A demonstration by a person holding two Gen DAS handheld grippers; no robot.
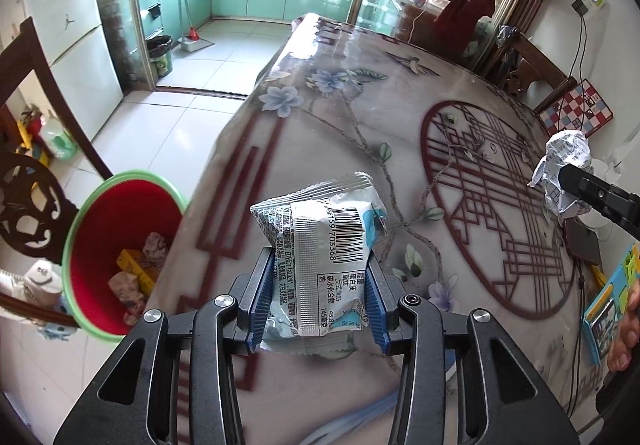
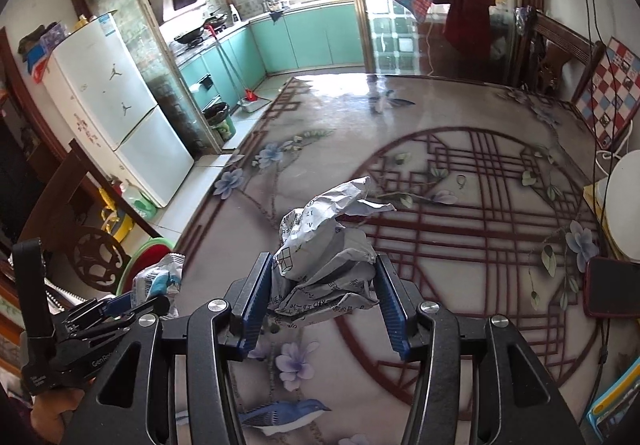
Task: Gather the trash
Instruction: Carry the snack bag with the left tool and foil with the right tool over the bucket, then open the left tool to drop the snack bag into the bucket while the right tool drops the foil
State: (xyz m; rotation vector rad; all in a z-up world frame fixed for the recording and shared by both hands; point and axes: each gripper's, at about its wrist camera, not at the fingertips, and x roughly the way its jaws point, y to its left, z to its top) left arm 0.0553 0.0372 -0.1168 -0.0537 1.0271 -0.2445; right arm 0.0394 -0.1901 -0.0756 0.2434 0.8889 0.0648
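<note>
The left gripper [image 1: 320, 293] has its blue-padded fingers [image 1: 262, 293] clamped on a silver snack wrapper [image 1: 320, 241], one pad on each side edge of the packet. The wrapper stands upright between them, barcode side facing the camera, its crimped top sticking out past the fingertips toward 12 o'clock, lifted clear of the counter [image 1: 340, 117]. At 9 o'clock from it, below the counter's edge, sits a red bin [image 1: 120, 213] with a green rim, with crumpled scraps and a yellow box inside.

The right gripper [image 2: 324, 293] is closed on a crumpled paper ball [image 2: 324, 257] printed with text. The ball fills the gap between the fingers [image 2: 390, 309], both pads pressing its sides, and a twisted tail of paper pokes out toward 1 o'clock. It too hangs above the counter's flowered, lattice-patterned cover.

In the right wrist view the left gripper and its wrapper show at 8 o'clock, near the bin's rim. A dark phone [image 2: 610, 287] lies on the counter at 3 o'clock.
</note>
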